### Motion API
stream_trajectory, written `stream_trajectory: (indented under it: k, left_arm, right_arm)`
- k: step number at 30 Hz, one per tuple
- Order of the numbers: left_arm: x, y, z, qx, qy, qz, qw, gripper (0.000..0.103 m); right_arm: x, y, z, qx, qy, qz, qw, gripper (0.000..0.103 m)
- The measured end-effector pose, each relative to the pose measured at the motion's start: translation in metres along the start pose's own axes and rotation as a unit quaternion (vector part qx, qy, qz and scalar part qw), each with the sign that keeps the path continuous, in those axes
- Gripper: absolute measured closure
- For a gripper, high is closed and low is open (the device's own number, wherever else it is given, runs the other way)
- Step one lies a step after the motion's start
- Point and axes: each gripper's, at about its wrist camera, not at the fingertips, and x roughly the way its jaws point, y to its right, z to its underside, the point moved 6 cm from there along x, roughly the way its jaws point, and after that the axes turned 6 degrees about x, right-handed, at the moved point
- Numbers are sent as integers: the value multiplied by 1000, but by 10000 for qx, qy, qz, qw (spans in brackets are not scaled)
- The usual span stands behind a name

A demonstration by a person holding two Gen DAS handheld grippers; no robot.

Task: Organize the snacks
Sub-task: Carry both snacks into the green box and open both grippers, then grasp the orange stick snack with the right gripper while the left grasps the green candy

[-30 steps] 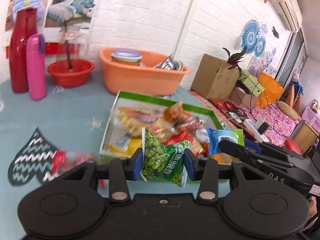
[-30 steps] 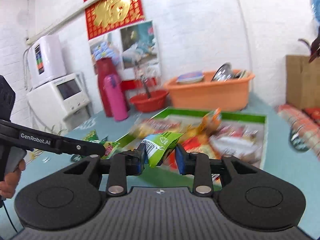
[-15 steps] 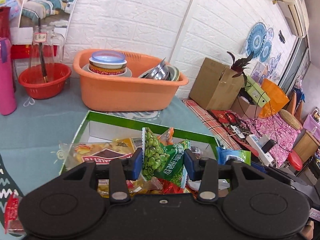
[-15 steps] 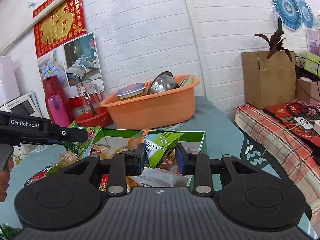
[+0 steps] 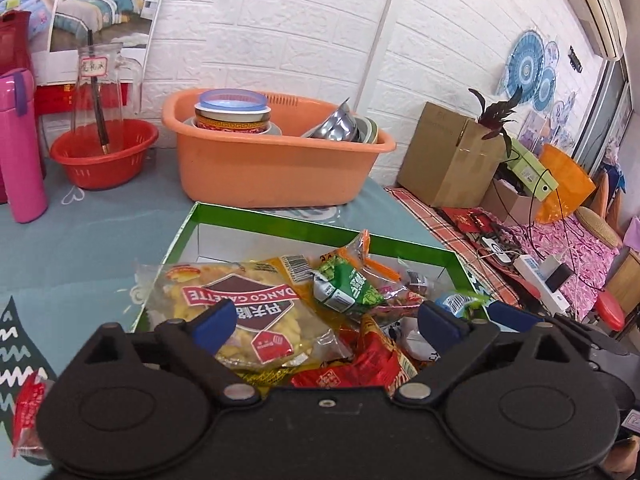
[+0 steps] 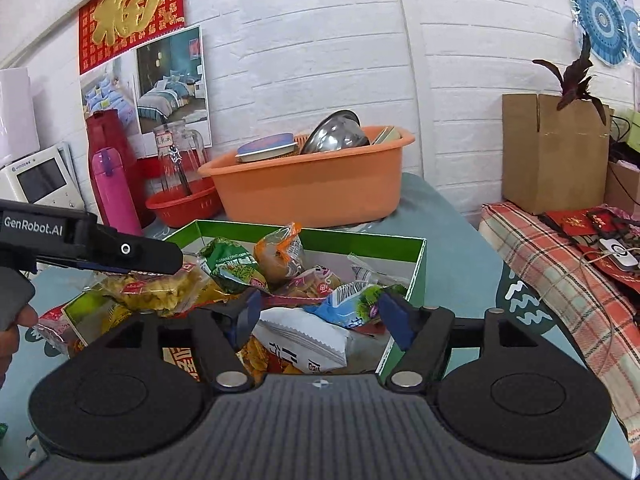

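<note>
A green-rimmed cardboard box (image 5: 280, 222) (image 6: 360, 240) on the teal table holds a pile of snack packets. My left gripper (image 5: 326, 322) is open and empty above the pile. A green pea packet (image 5: 346, 290) lies loose on top, beside a yellow Danco Galette bag (image 5: 244, 312). My right gripper (image 6: 320, 312) is open over the box's right side. A blue-green packet (image 6: 352, 306) lies between its fingers, on a white packet (image 6: 304, 336). The left gripper's finger (image 6: 120, 252) shows at the left of the right wrist view.
An orange basin (image 5: 276, 160) with bowls stands behind the box. A red basket (image 5: 104, 152) with a glass jug and a pink flask (image 5: 20, 148) are at the back left. A red packet (image 5: 28, 412) lies on the table at left. A cardboard carton (image 5: 452, 156) stands at right.
Both grippers have opened over the box and let go of their packets. The green pea packet and the blue-green packet now lie on the pile.
</note>
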Motion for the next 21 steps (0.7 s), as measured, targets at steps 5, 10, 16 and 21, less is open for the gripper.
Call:
stream_trajectory:
  k: [5,10,16,21]
  left_arm:
    - [-21,1,2,-53,53,-54,10000,0]
    - [-46,3,7,-135,89,-73,9998,0]
    - [-81,6,17,-79,135,-151,9998,0]
    - [-117,3,38,41,26,-307,9995,0]
  right_arm:
    - [-20,-9,-9,22,191,-65,9998,0]
    - [-43,-28,-16,-82,331,-137,9993,0]
    - [-71,-50,-20,-139,451,-332,9983,0]
    - [-93,-67,-17,-250,428,-430,9978,0]
